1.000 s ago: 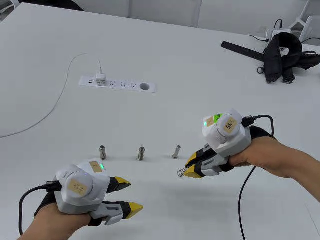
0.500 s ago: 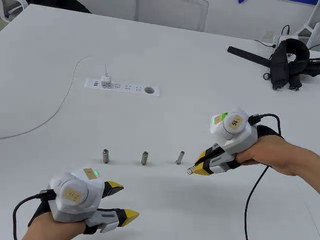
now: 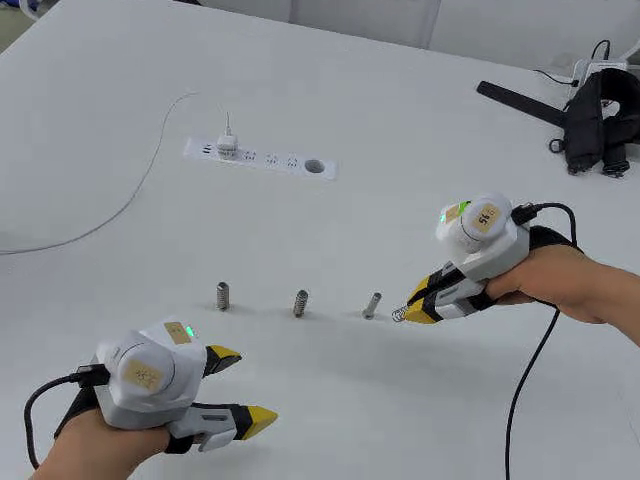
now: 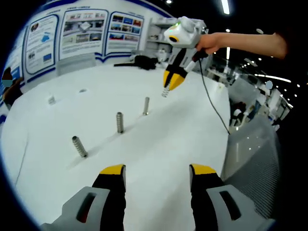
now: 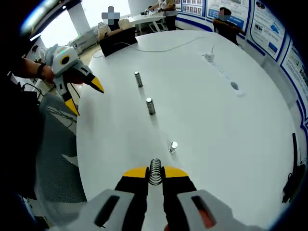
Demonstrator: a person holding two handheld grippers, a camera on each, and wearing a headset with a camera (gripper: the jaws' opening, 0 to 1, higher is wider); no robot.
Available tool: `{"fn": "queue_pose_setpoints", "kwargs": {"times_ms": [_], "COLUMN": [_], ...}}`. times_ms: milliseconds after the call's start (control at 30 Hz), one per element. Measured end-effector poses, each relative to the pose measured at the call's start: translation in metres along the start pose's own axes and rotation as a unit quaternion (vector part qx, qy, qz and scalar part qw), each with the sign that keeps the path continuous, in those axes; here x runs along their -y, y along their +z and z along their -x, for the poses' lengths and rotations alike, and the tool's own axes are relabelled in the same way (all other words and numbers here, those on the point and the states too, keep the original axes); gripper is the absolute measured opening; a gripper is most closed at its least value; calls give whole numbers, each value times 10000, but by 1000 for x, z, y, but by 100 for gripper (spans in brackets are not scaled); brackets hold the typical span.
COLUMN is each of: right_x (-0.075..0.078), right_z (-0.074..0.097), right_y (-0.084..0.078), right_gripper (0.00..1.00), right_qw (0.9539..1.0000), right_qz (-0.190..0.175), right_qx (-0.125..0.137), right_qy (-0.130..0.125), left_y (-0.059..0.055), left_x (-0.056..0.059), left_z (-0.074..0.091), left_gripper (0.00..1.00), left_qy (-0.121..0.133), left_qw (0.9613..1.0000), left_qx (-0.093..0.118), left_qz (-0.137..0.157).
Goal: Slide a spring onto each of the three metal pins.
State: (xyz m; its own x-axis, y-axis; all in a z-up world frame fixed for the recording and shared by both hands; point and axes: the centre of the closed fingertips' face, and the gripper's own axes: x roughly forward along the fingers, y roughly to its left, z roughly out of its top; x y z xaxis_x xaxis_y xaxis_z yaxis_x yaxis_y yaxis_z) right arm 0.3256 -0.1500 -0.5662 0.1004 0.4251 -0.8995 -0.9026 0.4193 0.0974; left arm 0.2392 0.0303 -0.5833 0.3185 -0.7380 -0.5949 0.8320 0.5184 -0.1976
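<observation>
Right gripper (image 3: 415, 310): jaws nearly closed, pinching a small spring (image 3: 399, 315) between the yellow tips. The spring sticks out past the tips and is held clear of the white table (image 3: 420, 110), just beside the bare pin (image 3: 372, 305) and not touching it. In the right gripper view the bare pin sits just ahead of the spring. Middle pin (image 3: 301, 303) and left pin (image 3: 223, 295) stand upright in the same row, each with a spring on it. Left gripper (image 3: 243, 385): jaws wide apart, nothing between them, low over the table on the person's side of the row. Power strip (image 3: 260, 159) lies well beyond the pins.
</observation>
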Motion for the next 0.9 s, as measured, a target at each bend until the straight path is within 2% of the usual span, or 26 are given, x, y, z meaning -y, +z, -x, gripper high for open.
{"fn": "queue_pose_setpoints", "kwargs": {"times_ms": [400,900], "right_x": [18,31], "right_z": [-10,-12], "right_y": [2,14], "right_gripper": [12,12], "right_qw": [9999,9999], "right_qz": [-67,54], "right_qx": [-90,-144], "right_qy": [-24,-27], "left_y": [3,7], "left_x": [-6,-4], "left_z": [4,2], "left_gripper": [59,60], "left_qy": [150,115], "left_qw": [9998,9995], "left_qx": [79,144], "left_qz": [146,248]}}
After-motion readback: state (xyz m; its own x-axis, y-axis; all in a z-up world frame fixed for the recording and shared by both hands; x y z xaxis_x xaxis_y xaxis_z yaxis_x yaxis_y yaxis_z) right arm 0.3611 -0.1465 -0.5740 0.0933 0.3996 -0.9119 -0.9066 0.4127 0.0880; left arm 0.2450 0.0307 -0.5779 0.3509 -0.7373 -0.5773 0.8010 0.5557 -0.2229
